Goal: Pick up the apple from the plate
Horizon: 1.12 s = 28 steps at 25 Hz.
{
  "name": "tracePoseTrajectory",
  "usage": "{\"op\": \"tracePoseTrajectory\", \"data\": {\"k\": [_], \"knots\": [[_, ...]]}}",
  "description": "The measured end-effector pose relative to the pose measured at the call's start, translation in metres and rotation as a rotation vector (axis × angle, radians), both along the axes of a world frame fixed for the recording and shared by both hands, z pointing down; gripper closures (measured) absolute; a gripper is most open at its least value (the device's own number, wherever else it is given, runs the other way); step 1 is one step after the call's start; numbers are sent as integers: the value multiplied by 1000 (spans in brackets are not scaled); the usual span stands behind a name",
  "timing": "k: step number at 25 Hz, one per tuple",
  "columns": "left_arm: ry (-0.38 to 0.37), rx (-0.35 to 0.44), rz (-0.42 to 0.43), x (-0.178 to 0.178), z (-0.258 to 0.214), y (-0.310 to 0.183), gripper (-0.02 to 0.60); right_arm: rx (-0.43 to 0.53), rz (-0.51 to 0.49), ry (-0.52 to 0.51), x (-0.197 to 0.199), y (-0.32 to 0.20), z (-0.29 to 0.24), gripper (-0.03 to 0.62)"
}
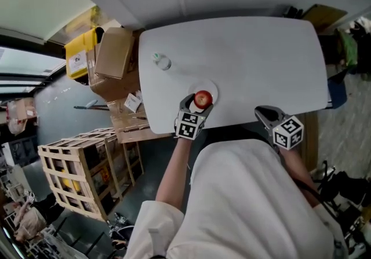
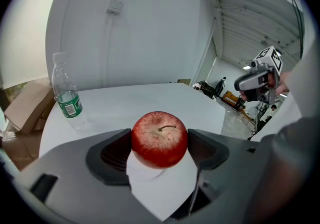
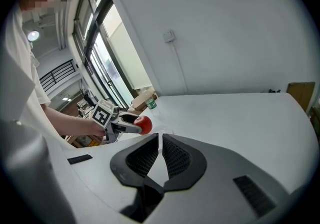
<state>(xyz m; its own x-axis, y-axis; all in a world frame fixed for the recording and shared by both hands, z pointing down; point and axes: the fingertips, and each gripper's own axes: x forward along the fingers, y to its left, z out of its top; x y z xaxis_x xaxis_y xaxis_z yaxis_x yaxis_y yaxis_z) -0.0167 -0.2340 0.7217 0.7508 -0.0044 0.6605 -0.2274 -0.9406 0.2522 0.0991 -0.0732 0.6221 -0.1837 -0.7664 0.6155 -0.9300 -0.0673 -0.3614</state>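
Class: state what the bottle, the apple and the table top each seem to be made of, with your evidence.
Clear bottle with green label: thin transparent plastic, see-through walls. Red apple: speckled glossy skin, brown stem; real fruit or a replica, unclear. White table top: smooth matt surface, probably laminate or painted board.

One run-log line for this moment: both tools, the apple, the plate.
left tool: shut on apple, over plate | lift: cannot tell | right tool: shut, empty, at table edge | bottle: upright on table
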Motion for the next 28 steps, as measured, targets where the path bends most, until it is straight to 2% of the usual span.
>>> {"op": "tracePoseTrajectory", "data": {"k": [12,17,28], "knots": [[26,-14,-128,-2,-37,37,229,48,-44,-49,23,44,-1,548],[18,4,-149,-9,-47,56,229,75,-48,-70,27,65,0,548],[55,-2,-205,-23,-84,103,229,131,-80,-123,19,105,-3,548]]}}
